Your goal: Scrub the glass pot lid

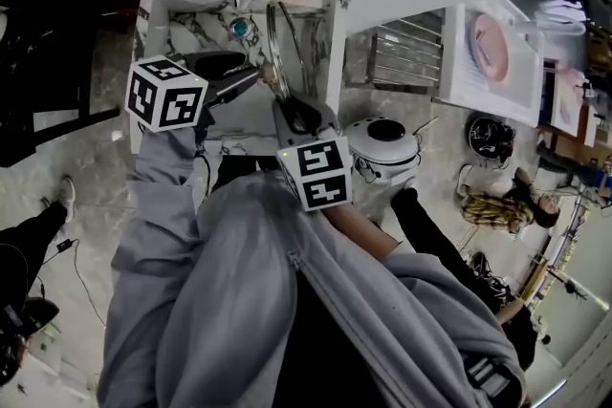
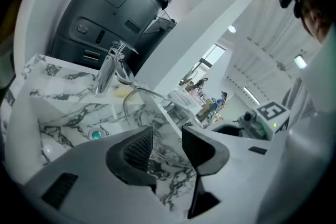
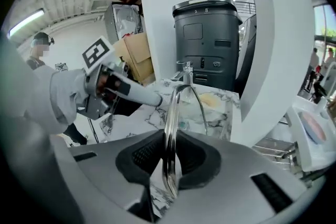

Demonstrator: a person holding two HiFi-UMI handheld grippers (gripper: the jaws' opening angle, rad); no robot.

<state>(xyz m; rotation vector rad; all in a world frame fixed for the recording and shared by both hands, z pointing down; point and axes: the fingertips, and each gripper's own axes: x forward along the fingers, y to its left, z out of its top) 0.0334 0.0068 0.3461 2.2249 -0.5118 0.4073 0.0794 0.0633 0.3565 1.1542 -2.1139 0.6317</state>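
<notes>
Head view: lid (image 1: pixel 284 48) stands on edge above the sink (image 1: pixel 182 33), its near rim in the right gripper (image 1: pixel 302 117); left gripper (image 1: pixel 244 79) just beside it.
Left gripper view: jaws spread, gripping nothing.
Right gripper view: jaws pinch the lid's rim; tap (image 3: pixel 186 72) behind.
</notes>
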